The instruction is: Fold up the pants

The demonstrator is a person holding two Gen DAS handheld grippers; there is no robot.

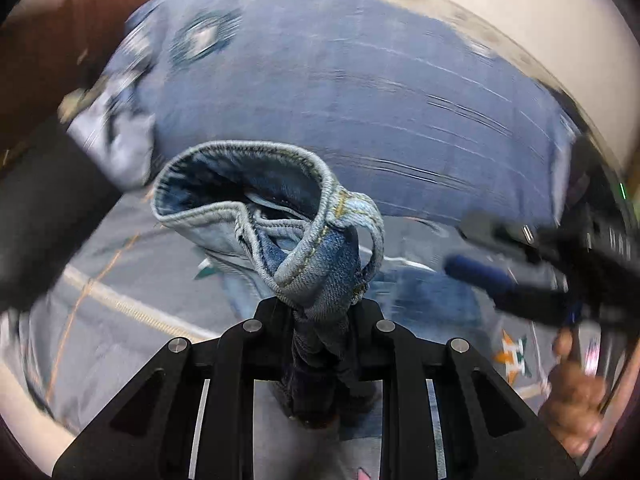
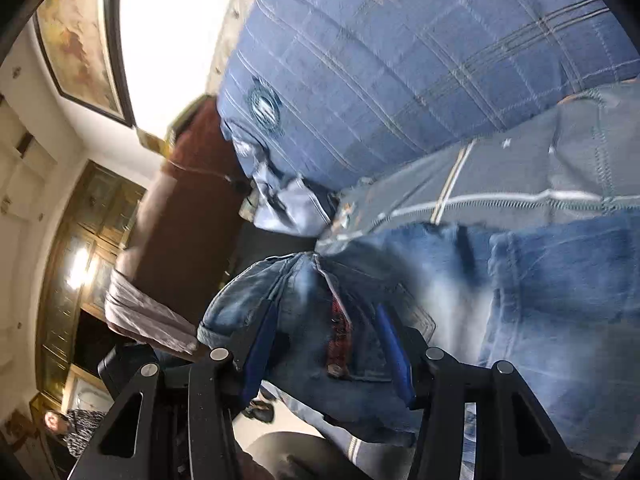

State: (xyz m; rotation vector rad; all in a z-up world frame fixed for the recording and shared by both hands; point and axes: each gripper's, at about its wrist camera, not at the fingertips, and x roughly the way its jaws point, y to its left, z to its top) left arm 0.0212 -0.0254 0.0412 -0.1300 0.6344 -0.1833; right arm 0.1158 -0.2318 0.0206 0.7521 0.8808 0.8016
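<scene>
**A bunch of denim between my blue pads**

My right gripper (image 2: 328, 344) clamps a thick bunch of the jeans (image 2: 560, 300), a blue pad (image 2: 394, 354) pressing on either side of the fold. A red label (image 2: 340, 332) shows in the bunch between them. The rest of the denim spreads away to my right over a grey bedspread (image 2: 520, 176). Beyond lies a blue checked pillow (image 2: 400, 48). Far left, a framed picture (image 2: 80, 40) hangs on the wall.

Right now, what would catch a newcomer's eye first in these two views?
The jeans hem, curled open in mid-frame, pinched in the left gripper. Behind it, a big blue plaid pillow. In the right view, bunched denim fills the right gripper.
</scene>
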